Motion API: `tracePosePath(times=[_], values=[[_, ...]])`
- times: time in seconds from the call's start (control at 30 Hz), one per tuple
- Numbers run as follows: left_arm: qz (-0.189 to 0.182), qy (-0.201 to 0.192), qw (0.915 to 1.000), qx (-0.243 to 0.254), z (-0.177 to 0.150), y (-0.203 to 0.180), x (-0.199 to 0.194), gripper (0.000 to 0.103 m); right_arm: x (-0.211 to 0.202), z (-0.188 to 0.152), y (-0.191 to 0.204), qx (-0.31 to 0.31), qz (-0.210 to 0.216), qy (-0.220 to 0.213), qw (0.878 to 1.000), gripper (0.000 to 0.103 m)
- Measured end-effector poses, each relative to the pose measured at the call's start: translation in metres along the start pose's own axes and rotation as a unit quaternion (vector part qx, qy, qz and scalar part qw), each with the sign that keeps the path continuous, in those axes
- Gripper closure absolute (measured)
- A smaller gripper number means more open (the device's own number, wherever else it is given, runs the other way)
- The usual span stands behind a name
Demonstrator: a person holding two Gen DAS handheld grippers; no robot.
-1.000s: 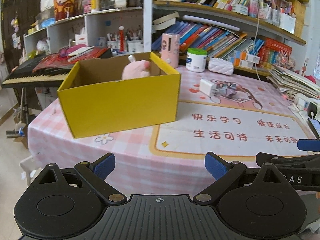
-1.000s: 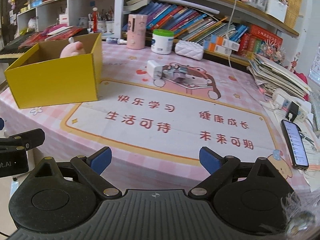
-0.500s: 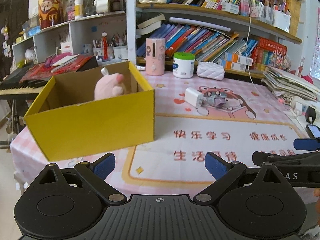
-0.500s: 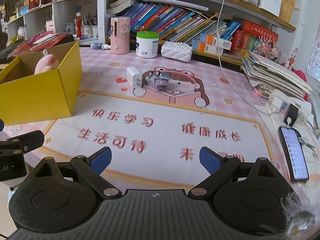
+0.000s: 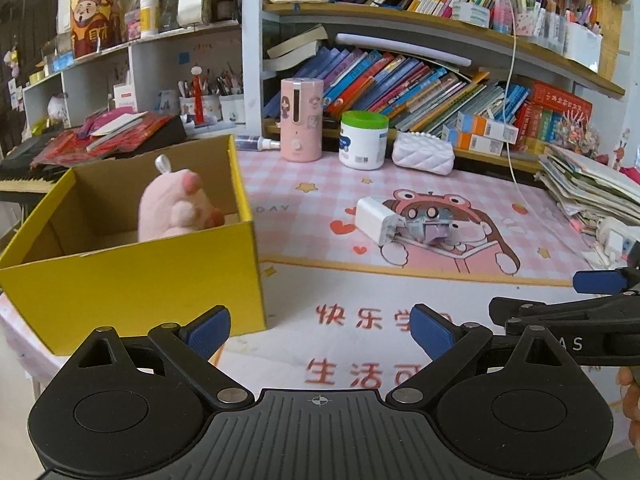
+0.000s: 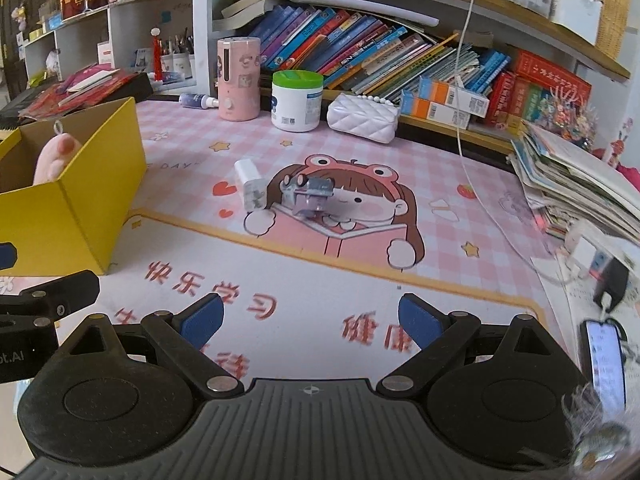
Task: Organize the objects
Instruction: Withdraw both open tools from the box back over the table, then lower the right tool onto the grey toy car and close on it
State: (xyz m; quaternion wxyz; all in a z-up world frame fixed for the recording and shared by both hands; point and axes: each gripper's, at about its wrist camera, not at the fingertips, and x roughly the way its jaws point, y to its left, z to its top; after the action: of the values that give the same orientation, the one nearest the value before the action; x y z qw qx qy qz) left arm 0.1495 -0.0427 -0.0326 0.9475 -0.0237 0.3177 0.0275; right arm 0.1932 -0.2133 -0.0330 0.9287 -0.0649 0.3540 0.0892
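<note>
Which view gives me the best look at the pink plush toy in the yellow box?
The left wrist view. It looks over the yellow box's near wall, so most of the pink plush toy and its white loop show. In the right wrist view the box's side wall hides all but the toy's top at the frame's left edge.

My left claw (image 5: 320, 330) stands wide open, its blue pads (image 5: 208, 330) well apart with nothing between them, angled downward. My right claw (image 6: 310, 322) is likewise spread wide and empty, tilted down at a similar slant. The two sit side by side, each just showing at the edge of the other's view. A bit of my hand (image 5: 630, 396) shows at the lower right edge.
</note>
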Motion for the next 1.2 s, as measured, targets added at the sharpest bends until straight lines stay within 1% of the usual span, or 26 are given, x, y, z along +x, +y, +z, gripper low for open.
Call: tracePosePath(times=[0.4,0.6,0.73,0.83,0.93,1.2], values=[[0.02,0.008,0.9998,-0.007,0.016,-0.031,0.029,0.005,0.042,0.021,-0.033,-0.014,0.035,0.008,0.999,0.011],[0.027,0.009,0.9996,-0.002,0.022,-0.044,0.04,0.006,0.06,0.033,-0.046,-0.012,0.07,-0.005,0.997,0.013],[0.035,0.005,0.9994,0.004,0.028,-0.05,0.044,0.006,0.075,0.046,-0.052,-0.013,0.084,-0.022,0.996,0.013],[0.042,0.004,0.9991,0.006,0.031,-0.051,0.048,0.006,0.089,0.058,-0.054,-0.013,0.096,-0.033,0.995,0.013],[0.047,0.002,0.9989,0.008,0.034,-0.052,0.05,0.006,0.104,0.067,-0.054,-0.012,0.108,-0.034,0.993,0.013],[0.065,0.011,0.9978,0.001,0.036,-0.049,0.058,0.006,0.144,0.074,-0.046,-0.002,0.13,-0.012,0.991,0.015]])
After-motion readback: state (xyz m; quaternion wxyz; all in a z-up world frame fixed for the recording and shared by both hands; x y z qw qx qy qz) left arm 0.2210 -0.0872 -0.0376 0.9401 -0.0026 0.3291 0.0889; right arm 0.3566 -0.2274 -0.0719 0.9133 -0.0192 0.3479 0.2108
